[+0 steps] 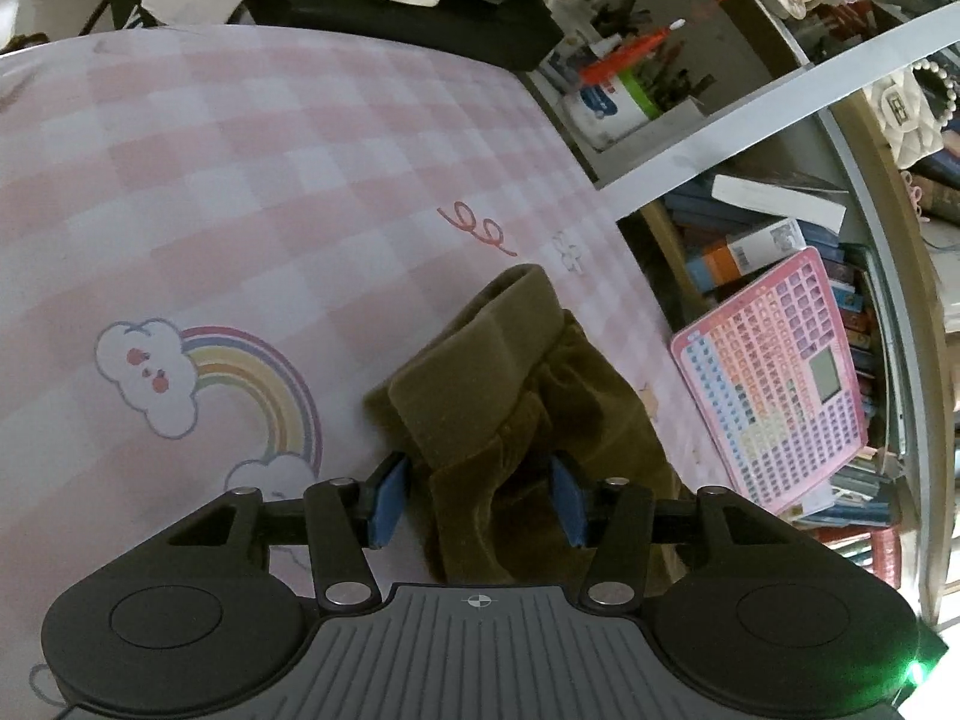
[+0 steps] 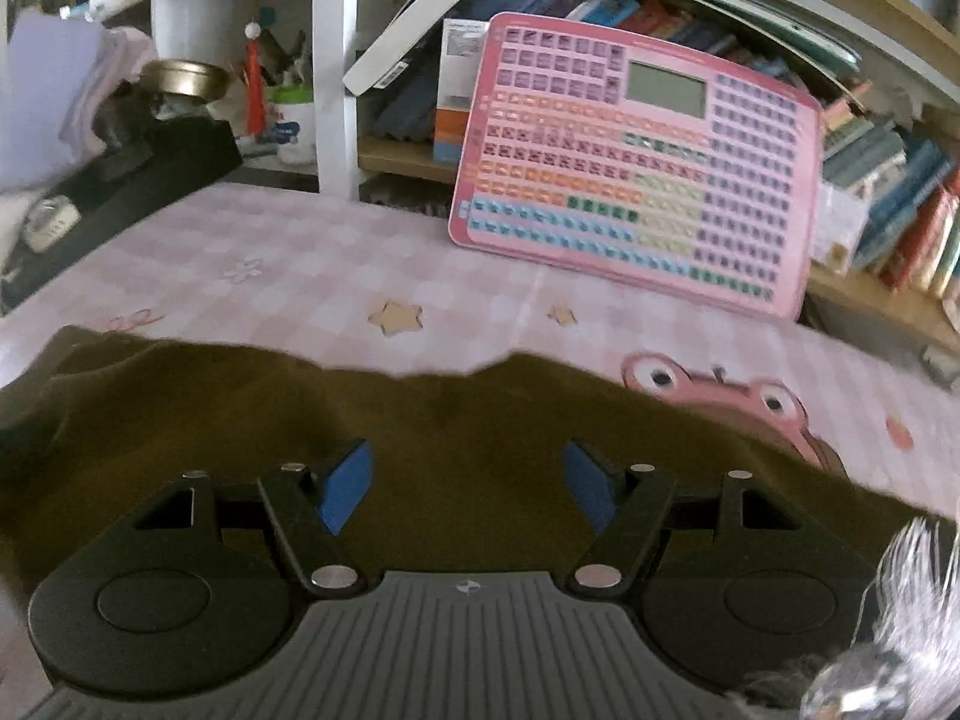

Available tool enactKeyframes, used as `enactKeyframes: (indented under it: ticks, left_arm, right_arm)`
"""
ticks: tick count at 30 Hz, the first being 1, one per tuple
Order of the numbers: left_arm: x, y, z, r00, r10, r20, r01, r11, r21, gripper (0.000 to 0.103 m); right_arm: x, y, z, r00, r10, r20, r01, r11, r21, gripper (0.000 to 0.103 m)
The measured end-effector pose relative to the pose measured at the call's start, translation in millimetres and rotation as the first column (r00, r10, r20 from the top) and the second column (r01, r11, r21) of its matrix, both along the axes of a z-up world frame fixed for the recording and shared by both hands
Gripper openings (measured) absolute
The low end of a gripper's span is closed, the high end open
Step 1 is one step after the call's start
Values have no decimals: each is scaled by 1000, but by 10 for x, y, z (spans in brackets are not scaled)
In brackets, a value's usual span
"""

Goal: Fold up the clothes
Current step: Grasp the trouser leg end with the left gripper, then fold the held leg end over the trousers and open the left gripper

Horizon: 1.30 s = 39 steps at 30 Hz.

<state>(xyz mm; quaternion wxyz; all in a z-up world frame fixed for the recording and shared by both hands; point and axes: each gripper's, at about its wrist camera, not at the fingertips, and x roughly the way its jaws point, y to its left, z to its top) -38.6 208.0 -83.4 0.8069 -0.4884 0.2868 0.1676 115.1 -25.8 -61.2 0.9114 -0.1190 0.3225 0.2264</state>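
While seen from the left wrist, left gripper (image 1: 477, 495) spread wide, blue pads on both sides of the olive-green garment (image 1: 510, 420), not pressing it. Bunched and creased there, with a ribbed cuff (image 1: 480, 354) pointing away along the pink checked cloth (image 1: 270, 180). Beyond the garment, left of it, a rainbow-and-cloud print (image 1: 204, 378); right of it, past the cloth edge, a pink button board (image 1: 780, 378).

From the right wrist, right gripper (image 2: 468, 492) also wide apart, hovering over the garment (image 2: 420, 420), gripping nothing. Beyond the garment's far edge, star prints (image 2: 395, 317) and a pink cartoon face (image 2: 720, 402) on the cloth (image 2: 300, 252). Farther behind, the button board (image 2: 636, 162) leaning on bookshelves (image 2: 888, 192).
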Motion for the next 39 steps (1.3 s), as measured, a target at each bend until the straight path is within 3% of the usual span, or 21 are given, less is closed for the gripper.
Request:
enactKeyframes:
  ticks: [5,11,17,26,29,30,34,38,39]
  left_arm:
    - [-9,25,-11,1000,-19,11,19,1000,-4,52]
    - [-7,43,-27,999,-22,26,23,999,-23,55]
    - [12,16,-13,1000,-4,15,4,1000,-18,55]
    - [29,-26,5,1000,25,1,-25,1000,-8,54]
    - [20,-35,2,999,45,-1,-45,999,-16,47]
    - [16,-24,-6,998,61,-10,-61,998,-28,37]
    - [-13,54,-101,996,91,-5,-91,992,-84,20]
    - [-20,-80,106,998,59,26,-60,998,10,15]
    - [-12,-182,221,999,22,40,-25,996,80,14]
  right_arm:
    - [112,207,-177,1000,-16,-21,14,998,-62,74]
    - [-257,168,-63,1000,23,0,-23,997,-73,74]
    - [-861,168,-57,987,158,-35,-161,976,-147,73]
    - [-1086,82,-71,980,183,-81,-193,972,-137,73]
    - [-1118,88,-85,975,212,-65,-219,964,-149,72]
    - [-1128,89,-88,974,221,-56,-227,961,-155,72]
    - [-1153,53,-105,971,238,-38,-241,959,-147,71]
    - [-1067,-36,-109,965,251,-72,-256,963,-82,72]
    - [-1036,-63,-109,963,255,-85,-261,964,-61,73]
